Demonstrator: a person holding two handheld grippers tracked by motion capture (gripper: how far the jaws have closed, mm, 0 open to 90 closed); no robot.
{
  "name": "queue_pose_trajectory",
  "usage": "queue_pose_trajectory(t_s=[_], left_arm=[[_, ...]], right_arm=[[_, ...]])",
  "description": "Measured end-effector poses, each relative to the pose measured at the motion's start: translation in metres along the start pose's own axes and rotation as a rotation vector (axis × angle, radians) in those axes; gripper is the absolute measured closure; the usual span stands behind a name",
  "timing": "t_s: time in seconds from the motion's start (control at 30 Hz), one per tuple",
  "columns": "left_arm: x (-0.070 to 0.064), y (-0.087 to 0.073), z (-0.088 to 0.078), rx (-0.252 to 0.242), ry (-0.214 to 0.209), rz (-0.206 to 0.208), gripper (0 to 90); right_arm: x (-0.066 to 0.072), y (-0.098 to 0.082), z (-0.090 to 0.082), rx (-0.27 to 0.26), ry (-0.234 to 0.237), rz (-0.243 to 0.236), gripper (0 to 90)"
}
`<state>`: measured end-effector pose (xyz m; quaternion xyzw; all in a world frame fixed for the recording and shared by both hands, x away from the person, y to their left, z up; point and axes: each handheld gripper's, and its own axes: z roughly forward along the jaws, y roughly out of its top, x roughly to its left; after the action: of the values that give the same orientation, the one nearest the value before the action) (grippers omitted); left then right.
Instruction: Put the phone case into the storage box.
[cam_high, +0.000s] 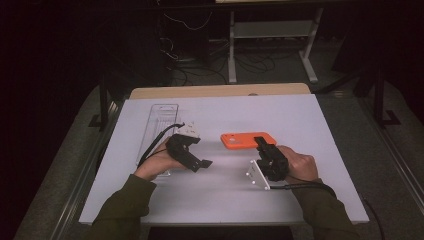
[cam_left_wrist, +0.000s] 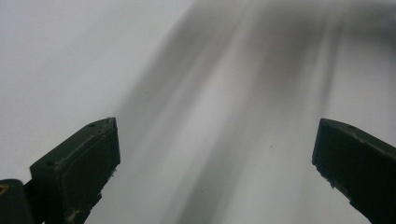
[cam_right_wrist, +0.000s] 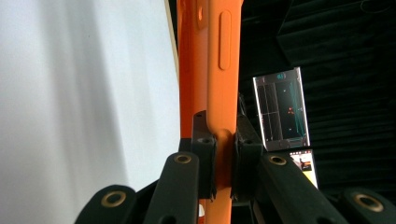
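A white tabletop (cam_high: 300, 150) fills the middle of the high view, with a strip of bare wood showing along its far edge. Dark floor flanks it on both sides. Beyond the far edge the room is dim: tangled cables (cam_high: 200, 65) lie on the floor, and the white legs of a stand (cam_high: 272, 35) rise behind them.

Near the left edge of the tabletop lies a clear plastic tray (cam_high: 161, 120), long and narrow, running from the far side toward the person. Just beside its near end the left hand (cam_high: 155, 165) holds the left gripper (cam_high: 202, 163), tilted down over the bare white surface. In the left gripper view its two black jaws stand wide apart with nothing between them, and soft grey shadows streak the surface below.

Right of the middle of the tabletop lies an orange phone case (cam_high: 245, 140), flat or nearly so, its long side running left to right. The right gripper (cam_high: 262, 142) meets its right end, held by the right hand (cam_high: 300, 165), which comes in from the near edge. In the right gripper view the jaws are pressed narrow on the orange phone case (cam_right_wrist: 219, 93), one pad on each side of its edge. Past the case in that view, a lit screen (cam_right_wrist: 281, 107) glows in the dark room.
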<state>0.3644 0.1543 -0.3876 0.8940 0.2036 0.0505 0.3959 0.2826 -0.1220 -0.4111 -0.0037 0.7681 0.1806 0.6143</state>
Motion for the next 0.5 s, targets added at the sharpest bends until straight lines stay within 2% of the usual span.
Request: queue_pose_trajectory(t_s=[0.07, 0.13, 0.23, 0.33, 0.37, 0.43, 0.47, 0.5], left_arm=[[0.0004, 0.0000, -0.0001, 0.001, 0.001, 0.000, 0.3], [0.0006, 0.0000, -0.0002, 0.003, 0.002, 0.002, 0.3], [0.0003, -0.0002, 0.0002, 0.003, 0.003, -0.005, 0.3], [-0.0004, -0.0002, 0.0001, 0.005, 0.003, -0.014, 0.3], [-0.0003, -0.0002, 0.0001, 0.005, 0.002, -0.014, 0.3], [-0.0002, -0.0002, 0.0000, 0.006, 0.002, -0.013, 0.3], [-0.0002, -0.0002, 0.0001, 0.006, 0.002, -0.014, 0.3], [-0.0002, -0.0002, 0.0001, 0.006, 0.002, -0.014, 0.3]], right_arm=[[-0.0015, 0.0002, 0.0004, -0.003, -0.003, 0.001, 80.7], [-0.0009, -0.0002, 0.0004, 0.005, 0.005, 0.032, 80.7], [-0.0025, -0.0010, 0.0013, 0.003, 0.000, 0.042, 80.7], [-0.0039, -0.0022, 0.0008, 0.014, 0.016, 0.049, 80.7], [-0.0049, -0.0029, 0.0010, 0.017, 0.025, 0.066, 80.7], [-0.0050, -0.0032, 0.0012, 0.017, 0.026, 0.072, 80.7], [-0.0047, -0.0031, 0.0017, 0.014, 0.029, 0.095, 80.7], [-0.0061, -0.0039, 0.0019, 0.025, 0.047, 0.083, 80.7]])
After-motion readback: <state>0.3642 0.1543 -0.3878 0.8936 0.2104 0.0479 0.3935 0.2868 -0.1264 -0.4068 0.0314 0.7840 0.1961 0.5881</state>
